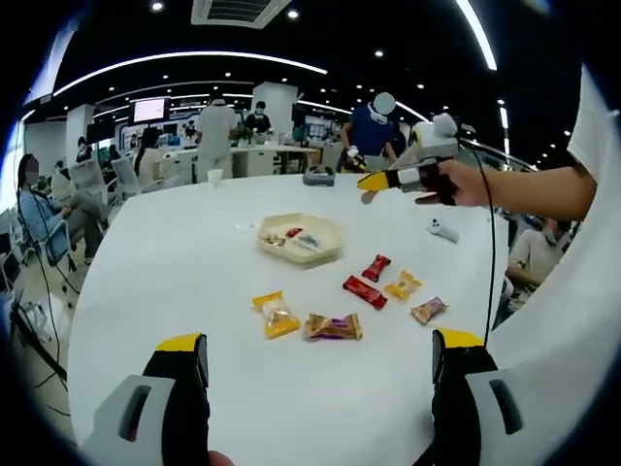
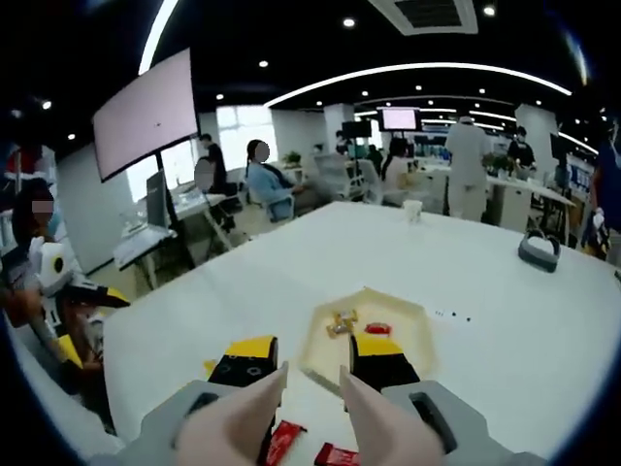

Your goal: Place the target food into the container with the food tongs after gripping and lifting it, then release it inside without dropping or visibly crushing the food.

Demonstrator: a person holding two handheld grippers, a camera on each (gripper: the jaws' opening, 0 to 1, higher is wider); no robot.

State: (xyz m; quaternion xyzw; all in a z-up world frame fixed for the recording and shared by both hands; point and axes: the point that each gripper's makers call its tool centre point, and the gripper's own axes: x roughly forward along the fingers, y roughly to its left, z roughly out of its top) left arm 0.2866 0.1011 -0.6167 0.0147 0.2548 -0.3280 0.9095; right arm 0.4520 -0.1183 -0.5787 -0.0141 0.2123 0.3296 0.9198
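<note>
A cream hexagonal tray (image 1: 325, 229) sits mid-table with a few snacks in it. Nearer me lie loose packets: a yellow one (image 1: 277, 314), a brown one (image 1: 333, 326), a red bar (image 1: 365, 291), a small red one (image 1: 376, 267), another yellow one (image 1: 403, 285) and a tan one (image 1: 428, 310). My left gripper (image 1: 320, 354) hangs wide open above the near table edge, holding nothing. A hand holds my right gripper (image 1: 388, 180) high over the far right. In the right gripper view that gripper (image 2: 315, 364) points down at the tray (image 2: 412, 325). Two pale tapered arms, apparently the food tongs (image 2: 247, 419), sit between its jaws.
The round white table (image 1: 175, 282) has bare room left of the packets. A small white object (image 1: 441, 230), a grey case (image 1: 318, 177) and a paper cup (image 1: 214, 177) stand near the far side. Several people sit and stand at desks beyond.
</note>
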